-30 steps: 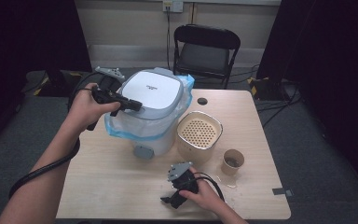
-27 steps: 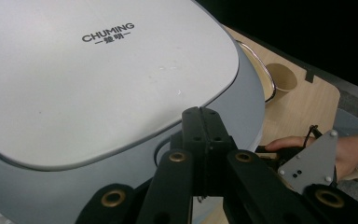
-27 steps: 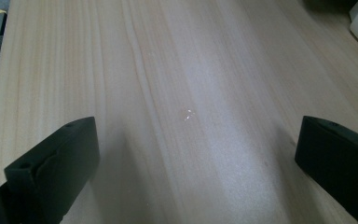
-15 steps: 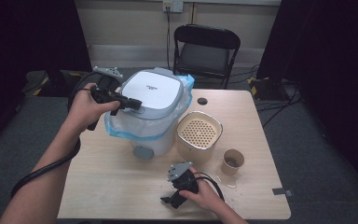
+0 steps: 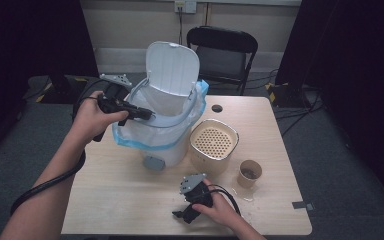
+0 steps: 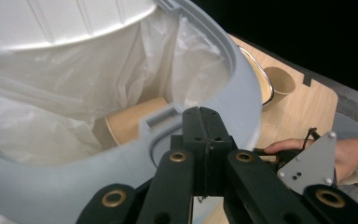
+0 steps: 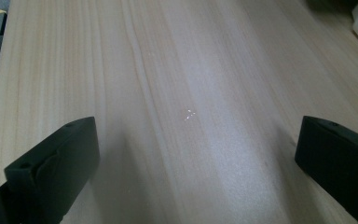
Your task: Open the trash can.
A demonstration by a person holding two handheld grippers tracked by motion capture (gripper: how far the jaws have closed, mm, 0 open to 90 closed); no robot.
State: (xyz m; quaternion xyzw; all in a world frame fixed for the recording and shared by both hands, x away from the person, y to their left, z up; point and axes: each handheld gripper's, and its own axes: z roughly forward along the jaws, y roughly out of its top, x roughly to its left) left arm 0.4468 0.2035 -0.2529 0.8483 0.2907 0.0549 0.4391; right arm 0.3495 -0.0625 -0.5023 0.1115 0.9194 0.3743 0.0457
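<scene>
High view — left tongs (image 5: pixel 147 114) pressed together at the open bin (image 5: pixel 166 131) rim, right tongs (image 5: pixel 180 216) spread.

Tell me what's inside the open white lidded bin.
The white lidded bin holds a clear plastic liner and a tan paper cup. Its bottom is hidden by the rim.

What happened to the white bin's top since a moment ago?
The lid of the trash bin swung up and now stands open; before, it lay flat and shut. The left tool, jaws shut, is at the bin's front rim, and a paper cup shows inside the bag. The right tool stayed low over the table with jaws open, and the basket and brown cup kept their places.
</scene>
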